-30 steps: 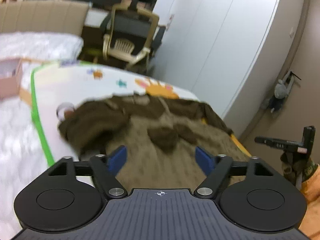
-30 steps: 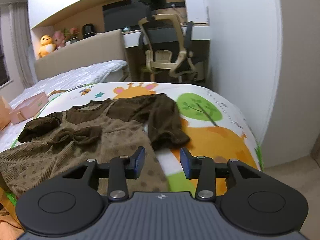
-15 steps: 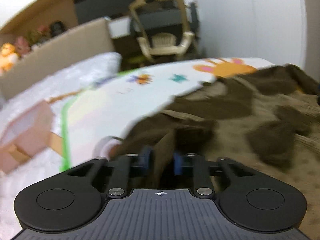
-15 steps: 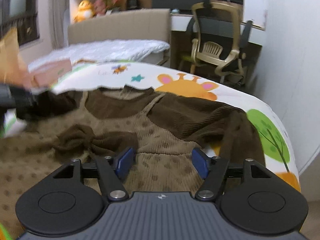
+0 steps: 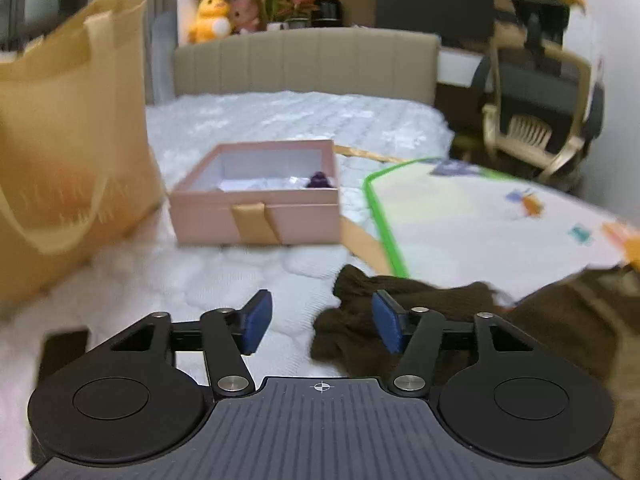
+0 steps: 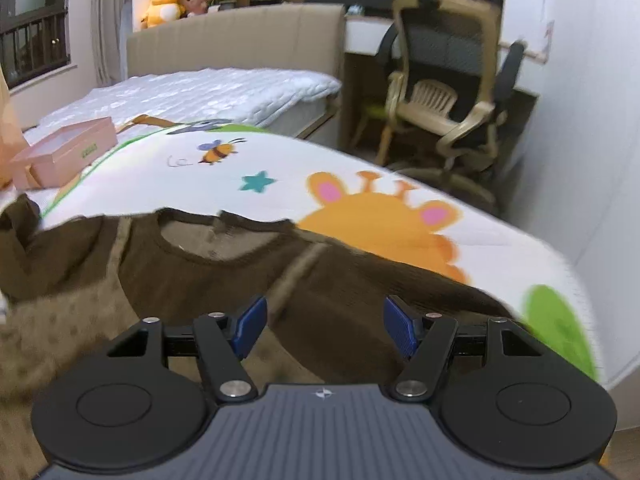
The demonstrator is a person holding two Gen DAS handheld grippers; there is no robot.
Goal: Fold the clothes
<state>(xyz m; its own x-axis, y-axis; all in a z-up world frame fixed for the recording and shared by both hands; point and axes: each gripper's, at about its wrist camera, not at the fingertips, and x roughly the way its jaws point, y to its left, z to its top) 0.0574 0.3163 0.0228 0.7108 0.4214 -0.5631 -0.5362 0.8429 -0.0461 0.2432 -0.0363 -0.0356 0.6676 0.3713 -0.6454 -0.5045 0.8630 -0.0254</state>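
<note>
Between the spread jaws of the left gripper [image 5: 321, 326] lies only the white quilted bed cover [image 5: 224, 276]; nothing is pinched. At the right jaw, and partly behind it, is the dark brown sleeve [image 5: 404, 300] of the dress, bunched on the bed. Beyond the jaws stands an open pink box [image 5: 256, 216], and to the left of them a yellow cloth bag [image 5: 68, 148]. Further to the right begins a play mat [image 5: 472, 220] with a green border.

Under the right gripper [image 6: 322, 328], whose jaws are also wide apart and hold nothing, the brown dress [image 6: 192, 276] lies flat on the mat. Its dark upper part fills the gap between the jaws, and the round neckline is just beyond the left jaw. The lighter dotted skirt part is to the lower left. Beyond the dress, the mat shows an orange giraffe picture [image 6: 384, 220]. Far behind it stands an office chair [image 6: 448, 92].
</note>
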